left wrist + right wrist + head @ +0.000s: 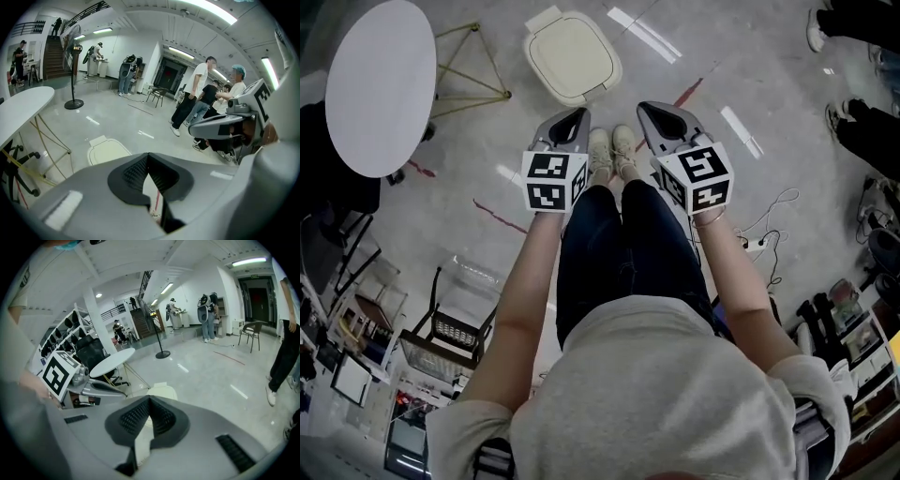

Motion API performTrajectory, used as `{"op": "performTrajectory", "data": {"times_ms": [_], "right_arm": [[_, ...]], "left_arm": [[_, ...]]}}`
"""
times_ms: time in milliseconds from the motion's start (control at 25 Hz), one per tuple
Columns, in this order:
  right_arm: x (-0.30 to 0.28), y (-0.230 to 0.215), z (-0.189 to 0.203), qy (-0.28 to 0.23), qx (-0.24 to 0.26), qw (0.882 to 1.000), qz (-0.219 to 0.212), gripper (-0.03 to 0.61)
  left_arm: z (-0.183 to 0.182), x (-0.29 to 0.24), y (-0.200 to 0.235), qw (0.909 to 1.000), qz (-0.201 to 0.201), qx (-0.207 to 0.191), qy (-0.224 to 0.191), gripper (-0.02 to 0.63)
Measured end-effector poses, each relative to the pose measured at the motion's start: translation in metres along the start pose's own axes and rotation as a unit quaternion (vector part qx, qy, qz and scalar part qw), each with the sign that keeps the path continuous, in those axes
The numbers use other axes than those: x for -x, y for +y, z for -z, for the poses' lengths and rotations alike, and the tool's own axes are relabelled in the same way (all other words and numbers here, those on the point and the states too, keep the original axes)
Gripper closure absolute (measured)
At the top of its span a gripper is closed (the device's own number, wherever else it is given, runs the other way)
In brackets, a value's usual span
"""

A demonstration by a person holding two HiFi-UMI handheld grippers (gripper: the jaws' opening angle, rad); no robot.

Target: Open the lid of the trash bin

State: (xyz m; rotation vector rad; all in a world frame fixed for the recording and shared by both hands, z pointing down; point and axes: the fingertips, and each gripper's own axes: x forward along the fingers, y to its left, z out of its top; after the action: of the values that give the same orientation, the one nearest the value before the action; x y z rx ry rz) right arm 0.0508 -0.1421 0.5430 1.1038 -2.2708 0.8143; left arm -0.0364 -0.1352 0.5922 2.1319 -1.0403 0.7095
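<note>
The trash bin point(572, 56) is cream-white with a rounded square lid that lies flat and closed. It stands on the grey floor just ahead of my shoes point(611, 150). My left gripper point(580, 112) and right gripper point(643, 107) are held side by side in the air, short of the bin, touching nothing. Both are shut, jaw tips meeting with nothing between them. In the left gripper view the bin point(107, 151) shows beyond the left gripper point(148, 155), to its left. In the right gripper view the bin point(161, 392) lies right behind the right gripper point(149, 398).
A round white table point(380, 84) on thin yellow legs stands left of the bin. Other people's feet point(853, 122) are at the far right. A power strip with cables point(757, 244) lies on the floor at my right. A black chair point(450, 328) is behind me, left.
</note>
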Motion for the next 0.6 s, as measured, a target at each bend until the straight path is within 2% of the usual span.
{"op": "performTrajectory", "data": {"times_ms": [240, 400, 600], "right_arm": [[-0.045, -0.019, 0.028, 0.005, -0.026, 1.000, 0.010, 0.584], [-0.067, -0.031, 0.055, 0.016, -0.039, 0.999, 0.010, 0.584], [-0.096, -0.040, 0.099, 0.041, -0.054, 0.998, 0.001, 0.584]], "left_arm": [[0.026, -0.031, 0.040, 0.9997, -0.019, 0.001, 0.018, 0.604], [0.050, -0.051, 0.048, 0.9993, -0.017, 0.019, 0.029, 0.604], [0.094, -0.086, 0.050, 0.9975, -0.013, 0.024, 0.065, 0.604]]}}
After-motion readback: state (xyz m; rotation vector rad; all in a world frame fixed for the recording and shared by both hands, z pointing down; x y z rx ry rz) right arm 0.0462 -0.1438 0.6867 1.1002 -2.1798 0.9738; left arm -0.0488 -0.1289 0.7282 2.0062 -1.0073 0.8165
